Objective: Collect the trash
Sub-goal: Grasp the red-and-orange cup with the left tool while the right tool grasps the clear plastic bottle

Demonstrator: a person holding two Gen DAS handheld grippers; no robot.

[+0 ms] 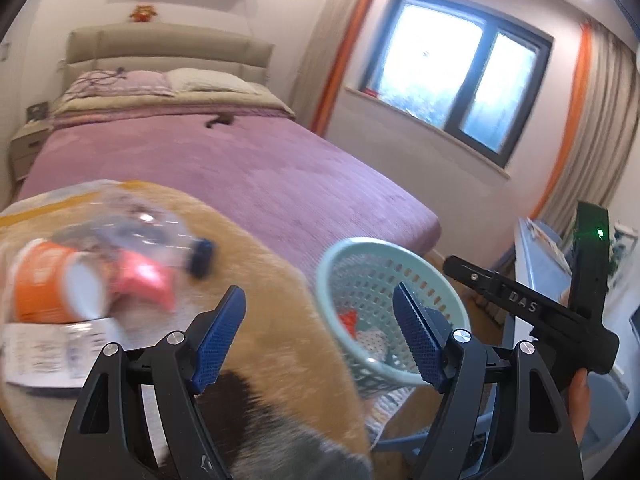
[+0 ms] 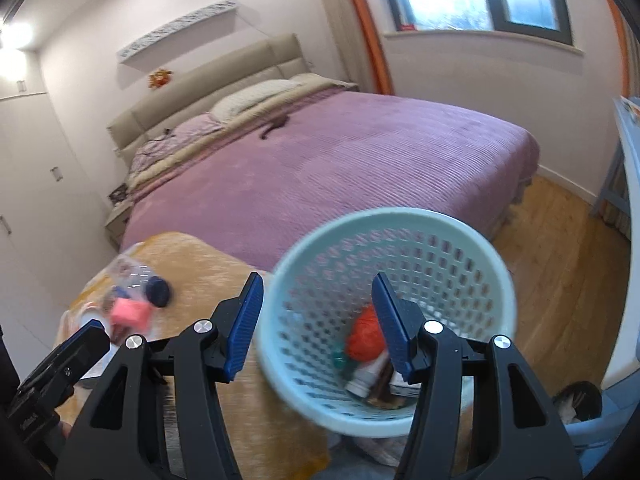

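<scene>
A pale teal mesh waste basket [image 1: 384, 276] [image 2: 460, 248] stands beside the tan fuzzy blanket [image 1: 260, 280] [image 2: 200, 276]. Inside it lie an orange wrapper [image 2: 362, 338], a small bottle [image 2: 362, 382] and other scraps. On the blanket lie an orange paper cup [image 1: 48, 284], a clear plastic bottle with a dark blue cap [image 1: 160, 232] [image 2: 158, 290], a pink wrapper [image 1: 144, 284] [image 2: 130, 314] and a printed paper sheet [image 1: 52, 348]. My left gripper [image 1: 318, 340] is open and empty, between the trash pile and the basket. My right gripper [image 2: 318, 324] is open and empty, straddling the basket's near left rim.
A large bed with a purple cover [image 1: 248, 160] [image 2: 340, 152] lies behind. A nightstand [image 1: 26, 148] stands at its far left. A light blue desk [image 1: 540, 264] [image 2: 628, 140] is on the right. Wood floor [image 2: 560, 248] runs right of the basket.
</scene>
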